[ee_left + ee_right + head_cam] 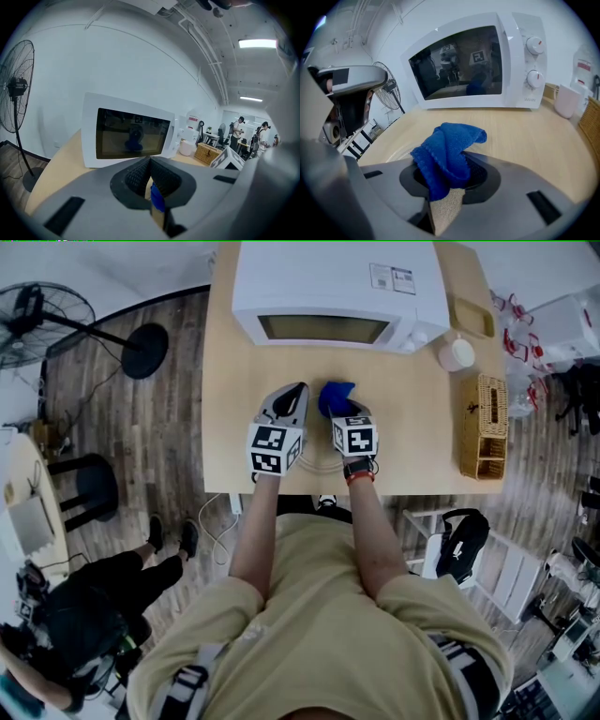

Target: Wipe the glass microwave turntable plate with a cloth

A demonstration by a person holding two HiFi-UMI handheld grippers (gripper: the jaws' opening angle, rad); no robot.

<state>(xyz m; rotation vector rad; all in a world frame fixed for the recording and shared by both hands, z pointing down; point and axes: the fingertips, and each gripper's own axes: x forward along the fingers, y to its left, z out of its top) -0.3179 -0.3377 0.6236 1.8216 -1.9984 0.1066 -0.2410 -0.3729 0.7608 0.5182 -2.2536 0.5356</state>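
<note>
The glass turntable plate (317, 463) lies flat on the wooden table (234, 427), its rim showing faintly between and under my two grippers; in the right gripper view its edge (391, 152) is a pale arc. My right gripper (339, 414) (449, 180) is shut on a bunched blue cloth (336, 397) (447, 150) held just above the plate. My left gripper (296, 392) (150, 161) points up and away with its pads meeting, nothing visible between them. The blue cloth (157, 199) shows through the gap below them.
A white microwave (333, 287) (473, 65) with its door closed stands at the table's far edge. A white cup (457, 353) and a wicker basket (481, 427) stand to the right. A standing fan (37, 320) and a seated person (84, 615) are off to the left.
</note>
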